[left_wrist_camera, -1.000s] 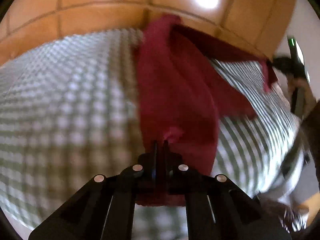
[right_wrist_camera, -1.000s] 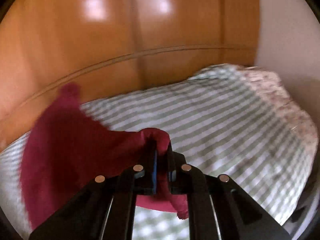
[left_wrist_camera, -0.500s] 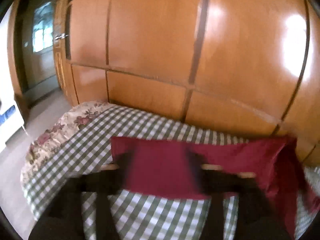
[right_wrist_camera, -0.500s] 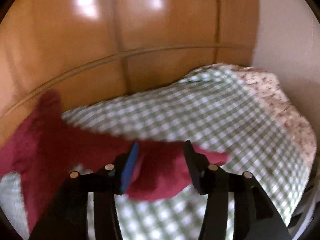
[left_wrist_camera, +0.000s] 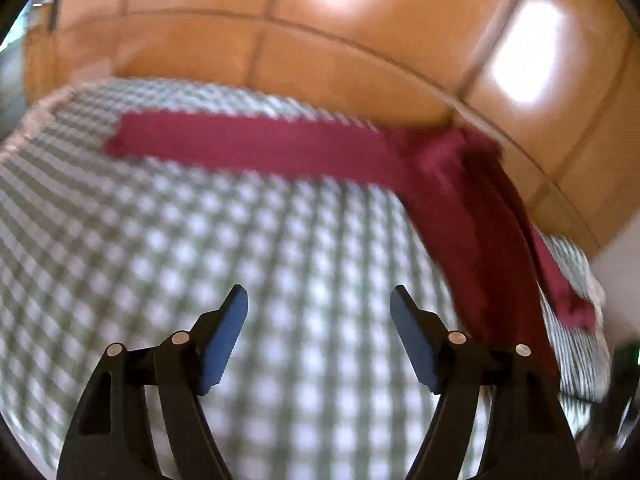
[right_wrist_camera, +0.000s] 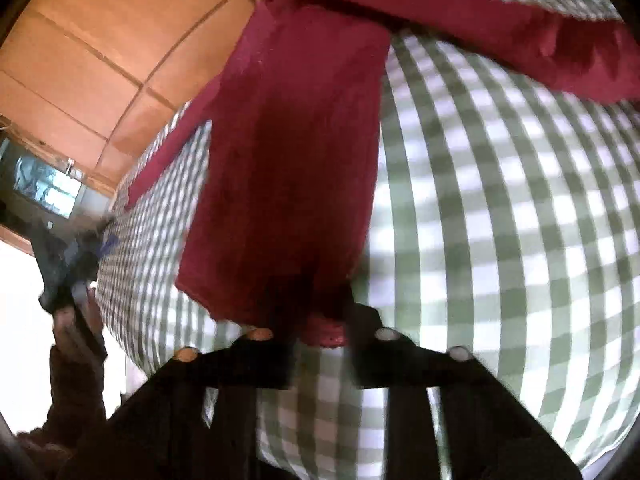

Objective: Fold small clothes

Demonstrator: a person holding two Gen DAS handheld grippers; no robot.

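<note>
Since a second ago the left gripper (left_wrist_camera: 319,330) has let go of the dark red garment (left_wrist_camera: 280,148); its blue ribbed pads (left_wrist_camera: 224,340) now stand wide apart over bare green-and-white checked bedcover (left_wrist_camera: 200,240), the cloth lying well ahead and to its right. Only the right wrist view shows the right gripper (right_wrist_camera: 320,332) clenched on the garment's near edge, the soft fabric running away ahead of it. Glossy wooden wardrobe panels (left_wrist_camera: 360,40) rise beyond.
</note>
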